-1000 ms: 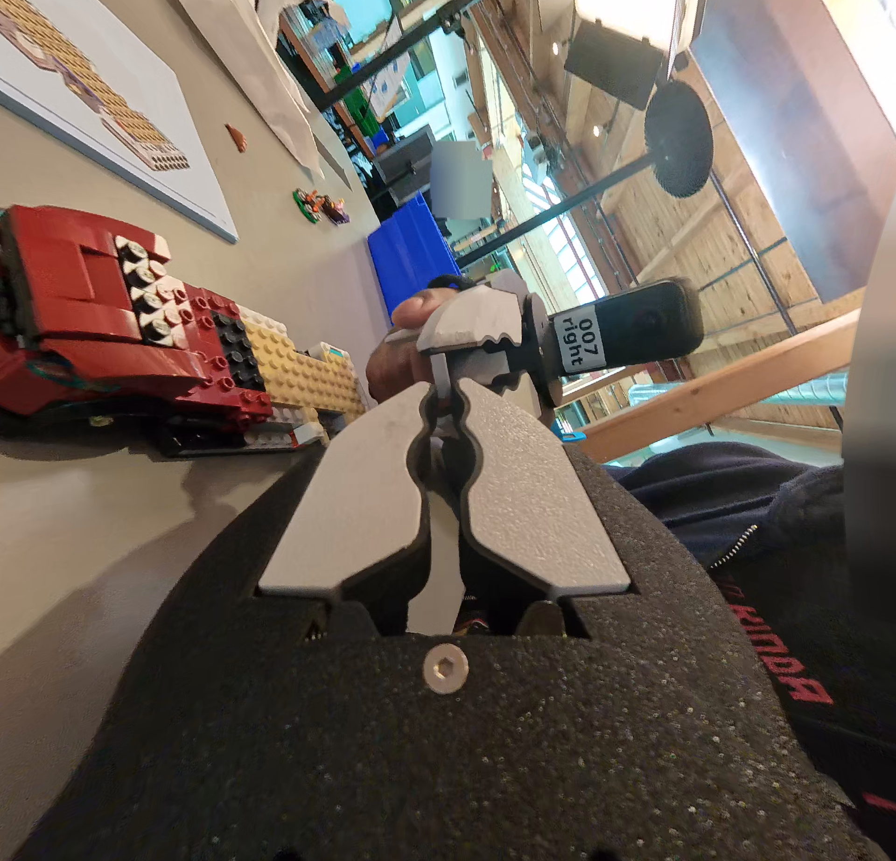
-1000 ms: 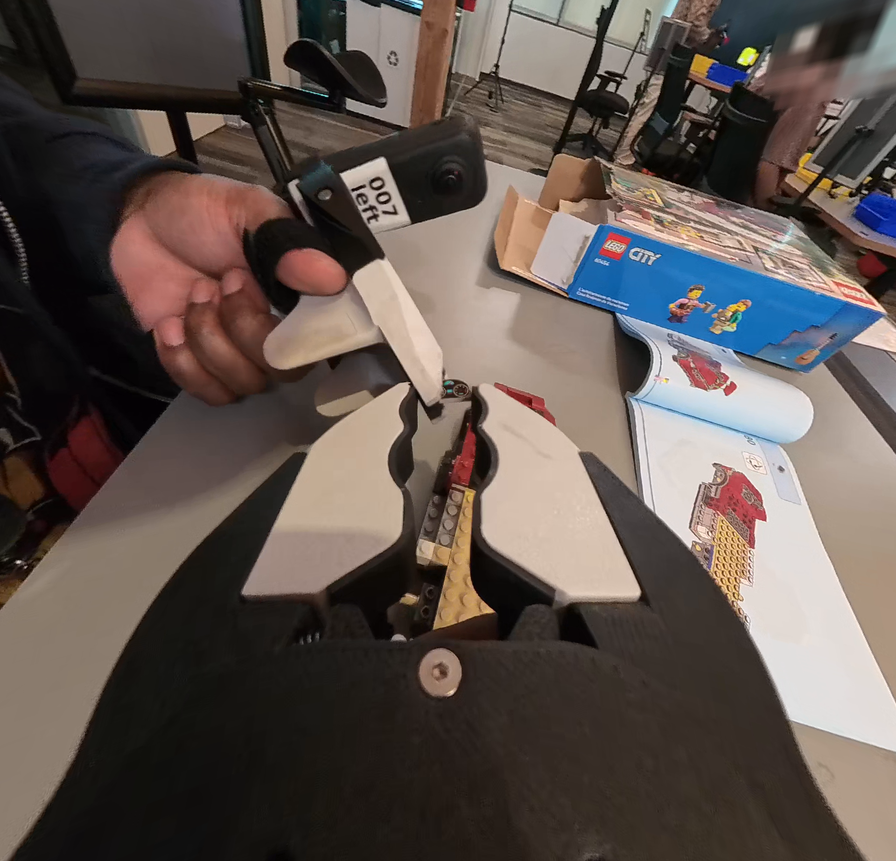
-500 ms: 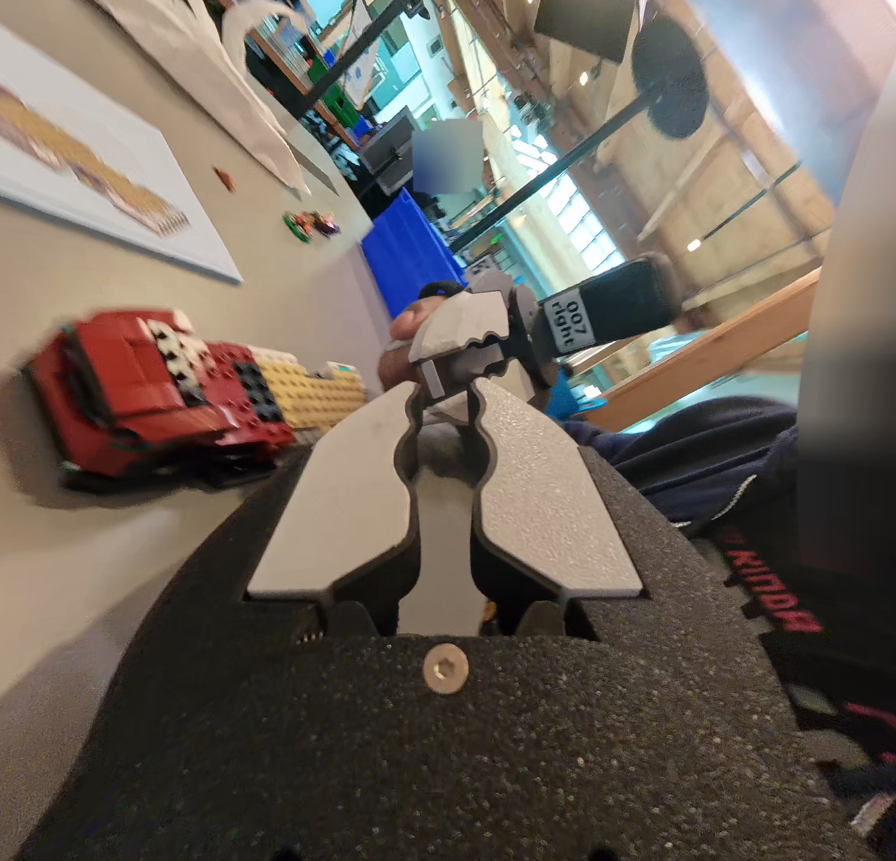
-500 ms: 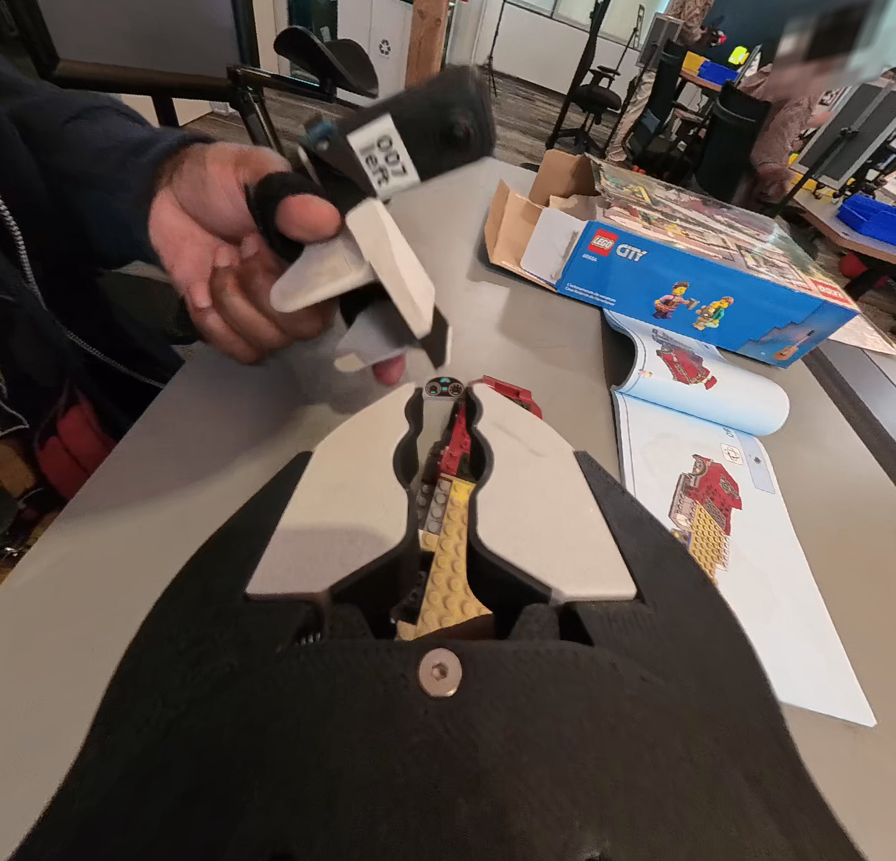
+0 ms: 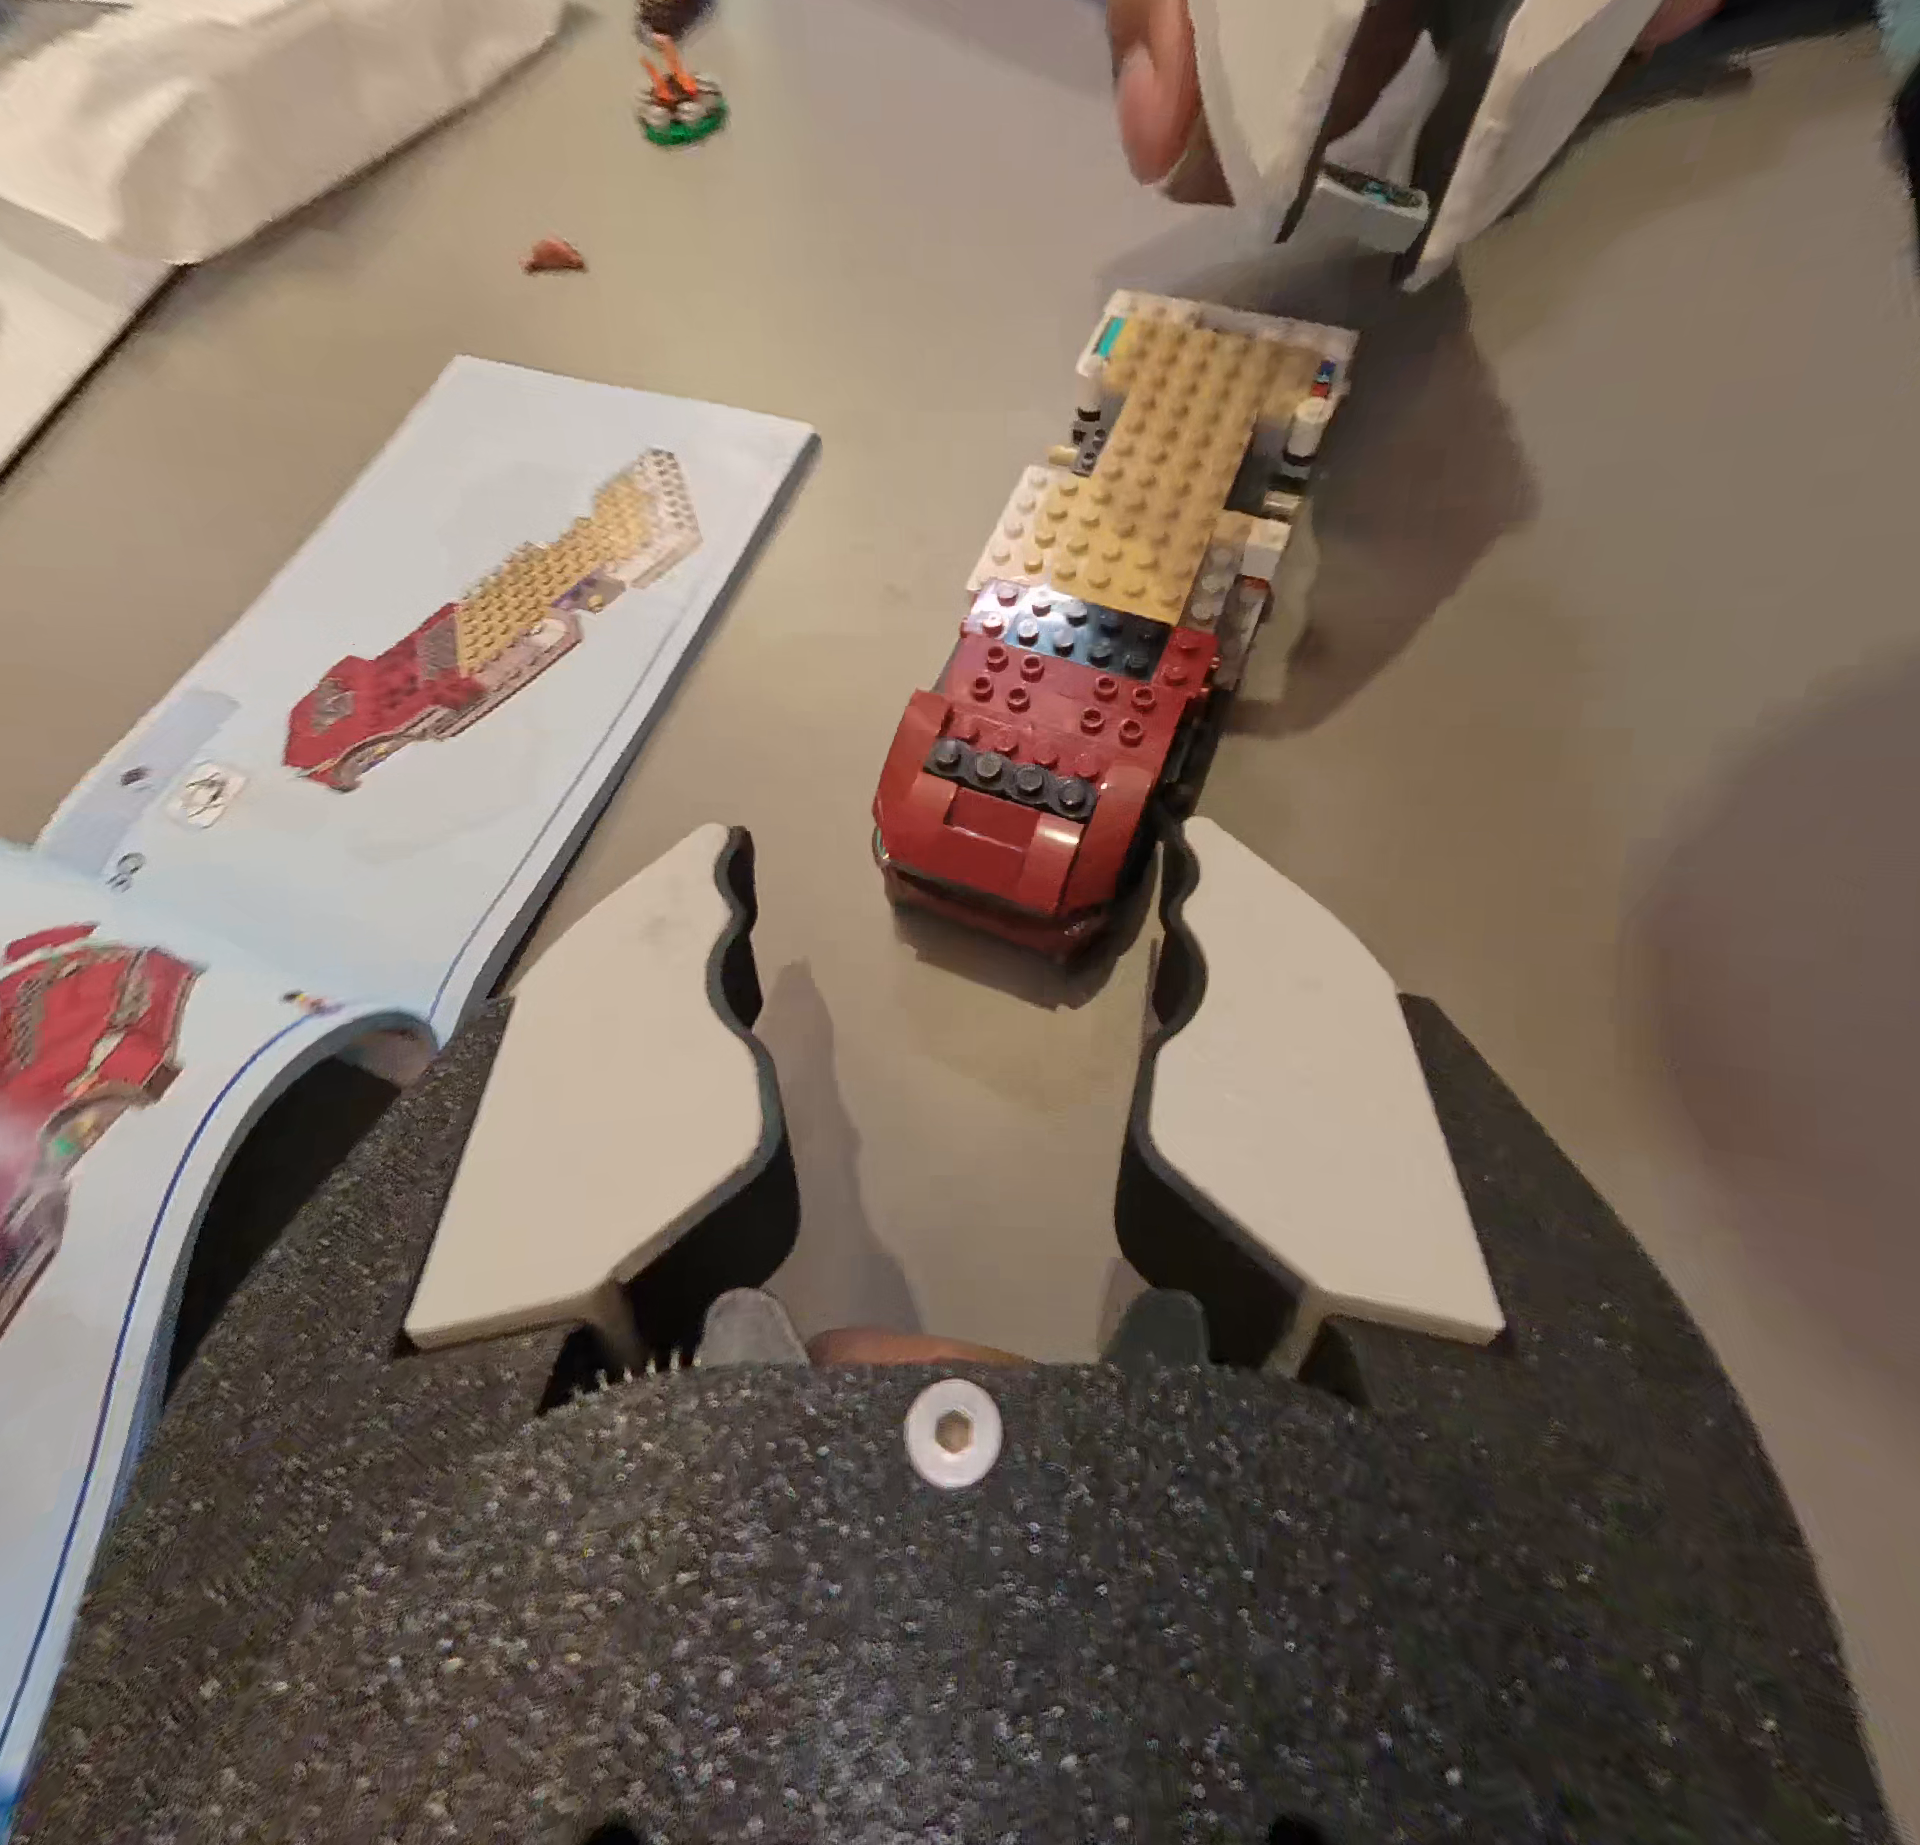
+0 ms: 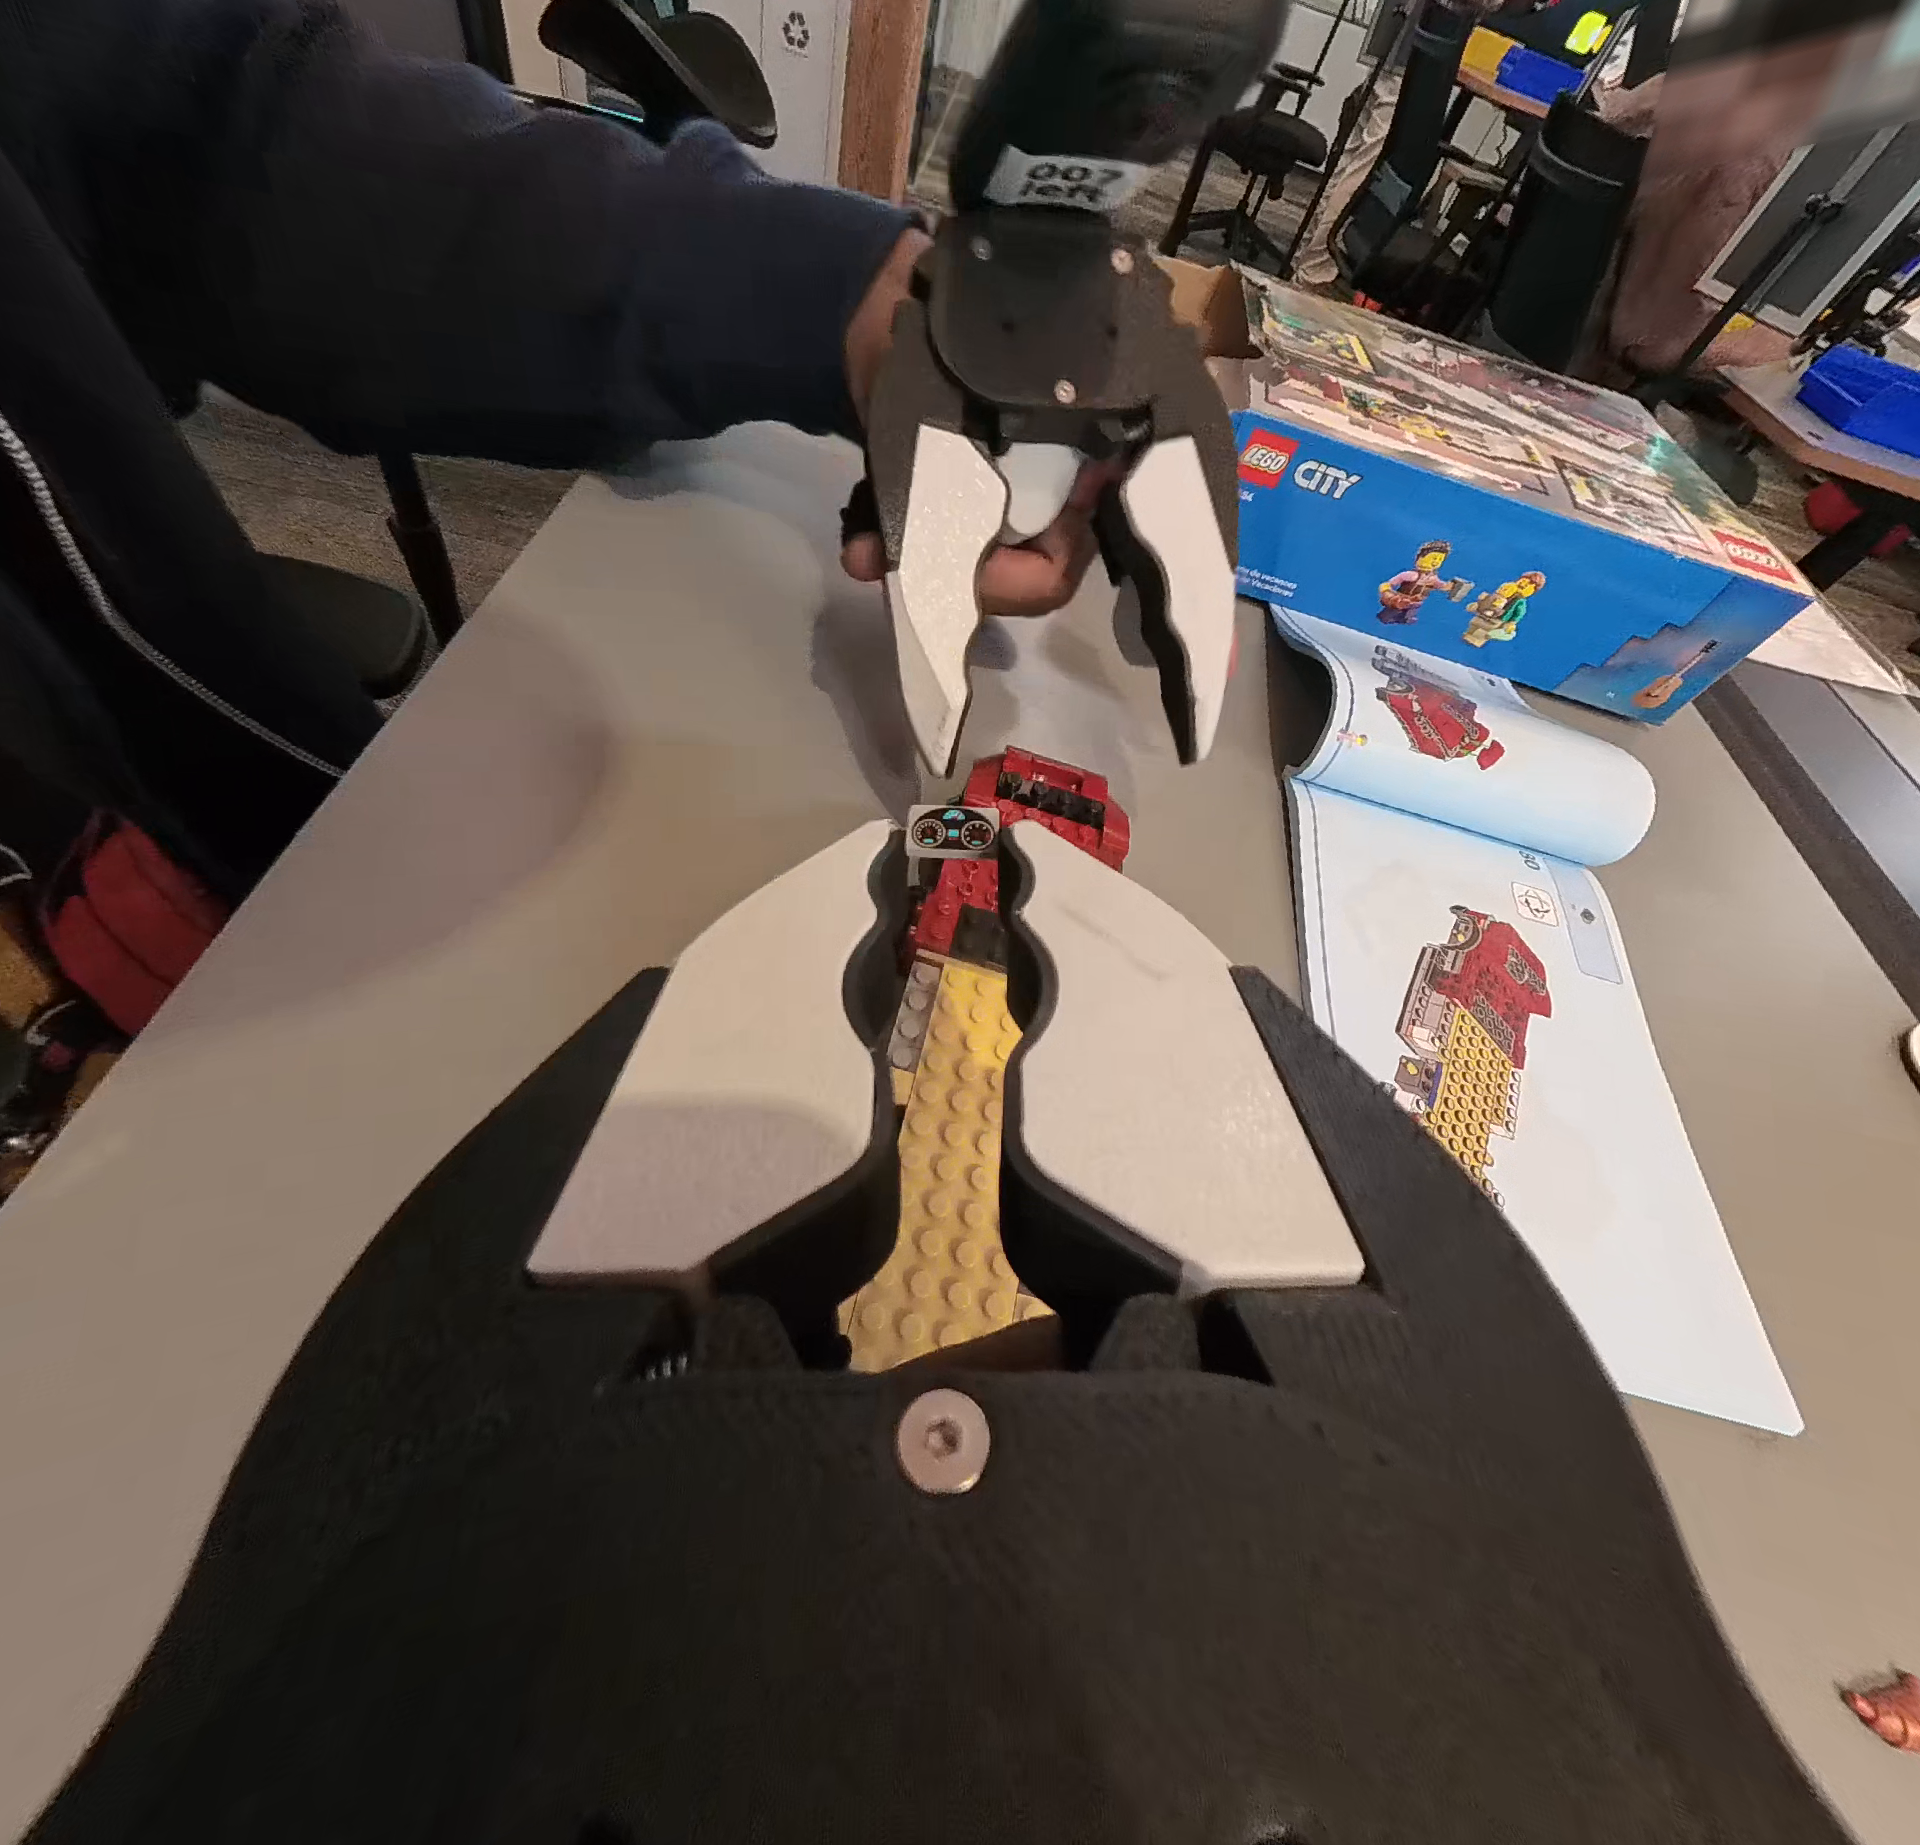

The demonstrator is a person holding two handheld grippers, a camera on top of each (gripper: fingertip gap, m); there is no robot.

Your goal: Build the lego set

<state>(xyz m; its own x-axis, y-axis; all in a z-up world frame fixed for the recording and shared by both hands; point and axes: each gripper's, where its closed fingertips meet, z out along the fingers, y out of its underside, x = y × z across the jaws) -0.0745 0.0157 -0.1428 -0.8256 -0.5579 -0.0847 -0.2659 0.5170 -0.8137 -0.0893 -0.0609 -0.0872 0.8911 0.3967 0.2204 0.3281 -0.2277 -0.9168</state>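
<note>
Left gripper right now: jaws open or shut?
Open. The left gripper has its two fingers spread wide with bare table between them, just short of the red brick car's front; nothing is gripped.

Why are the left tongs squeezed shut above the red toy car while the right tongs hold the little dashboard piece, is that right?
Not quite. The left tongs are wide open above the red toy car, as the right wrist view shows. The right tongs do hold the little dashboard piece.
</note>
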